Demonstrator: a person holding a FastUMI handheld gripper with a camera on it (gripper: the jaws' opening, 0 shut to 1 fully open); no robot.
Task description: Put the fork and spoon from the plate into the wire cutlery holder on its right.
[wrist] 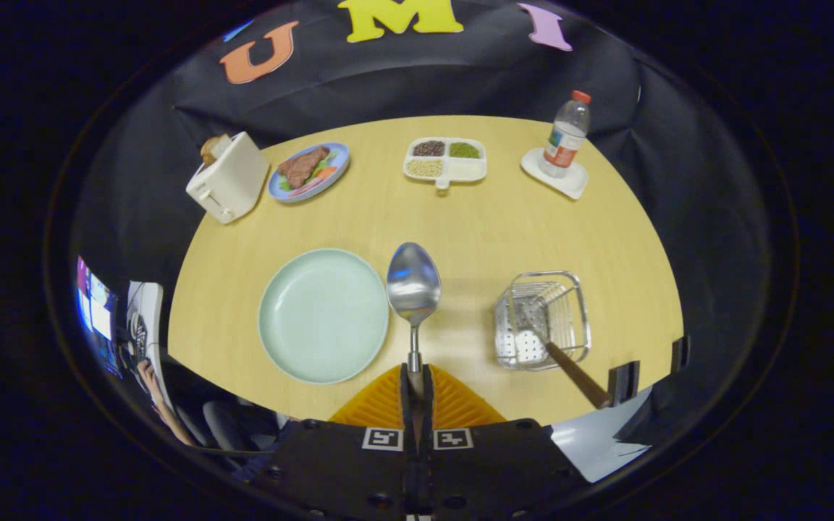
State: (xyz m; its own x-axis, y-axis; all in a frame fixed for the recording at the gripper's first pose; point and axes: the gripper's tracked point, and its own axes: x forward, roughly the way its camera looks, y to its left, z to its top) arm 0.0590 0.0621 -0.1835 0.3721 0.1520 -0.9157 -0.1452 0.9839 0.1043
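**Carrying Spoon Toward Holder**

Fingers (415, 387) were closed on the spoon (413, 289) handle, bowl pointing straight ahead, beside the emptied plate (323, 315). Wire cutlery holder (544, 318) stood to the right on the counter (475, 217), fork (569, 369) already inside, handle leaning out.

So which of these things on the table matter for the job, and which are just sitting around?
Job: spoon clamped in the gripper; plate; wire cutlery holder with the fork in it.

Lying about: toaster, food plate, divided dish, bottle.
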